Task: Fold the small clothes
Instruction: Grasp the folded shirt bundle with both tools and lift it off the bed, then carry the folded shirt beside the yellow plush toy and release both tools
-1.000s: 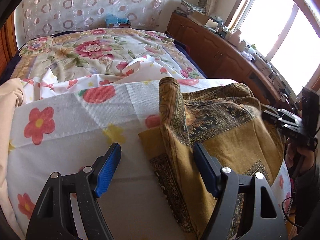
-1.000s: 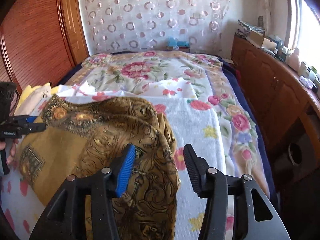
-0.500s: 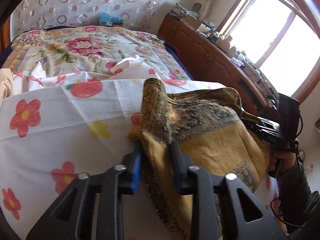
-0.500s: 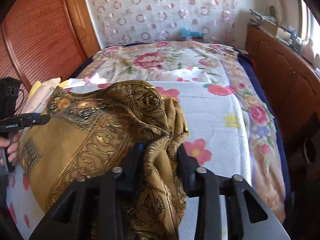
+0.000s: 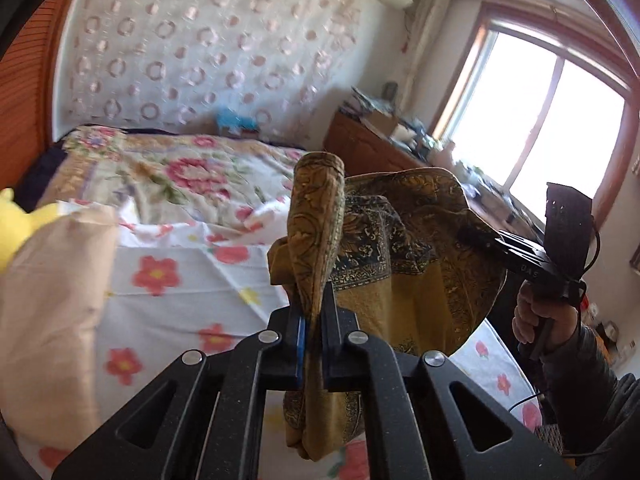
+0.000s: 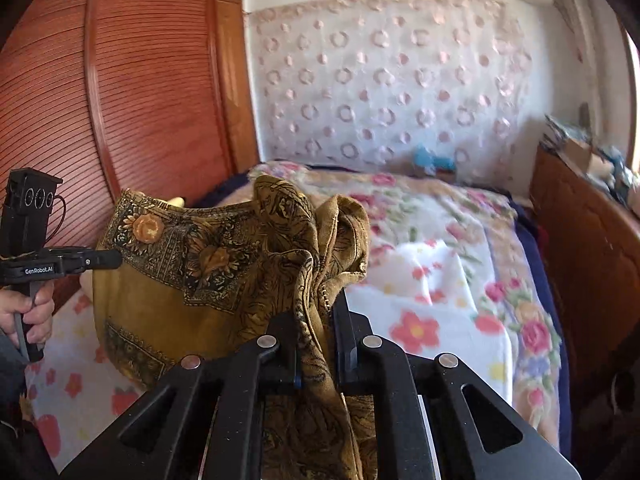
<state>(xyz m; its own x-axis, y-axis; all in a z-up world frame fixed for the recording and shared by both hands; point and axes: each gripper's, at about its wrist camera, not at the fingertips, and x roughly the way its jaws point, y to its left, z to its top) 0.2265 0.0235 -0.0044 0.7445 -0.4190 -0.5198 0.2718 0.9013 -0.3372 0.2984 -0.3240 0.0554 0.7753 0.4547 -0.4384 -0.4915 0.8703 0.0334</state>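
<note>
A mustard-yellow garment with dark ornate borders [image 5: 404, 280] hangs in the air above the bed, stretched between both grippers. My left gripper [image 5: 314, 300] is shut on one bunched edge of it. In the right wrist view the same garment [image 6: 192, 280] sags to the left. My right gripper [image 6: 316, 308] has a gathered fold between its pads and its jaws are still closing on it. The right gripper [image 5: 480, 238] is also in the left wrist view with a hand on its grip, and the left gripper [image 6: 106, 259] shows in the right wrist view.
Below lies a white sheet with red flowers [image 5: 180, 304] over a flowered blanket [image 6: 460, 216]. A beige folded cloth [image 5: 52, 300] and something yellow [image 5: 12, 216] sit at the left. A wooden cabinet [image 6: 592, 256] runs along the right side, and louvred wardrobe doors [image 6: 120, 92] stand on the left.
Both grippers closed on edges of the yellow garment and lifted it off the bed. Both views tilted upward, showing more wall and less of the bed.
</note>
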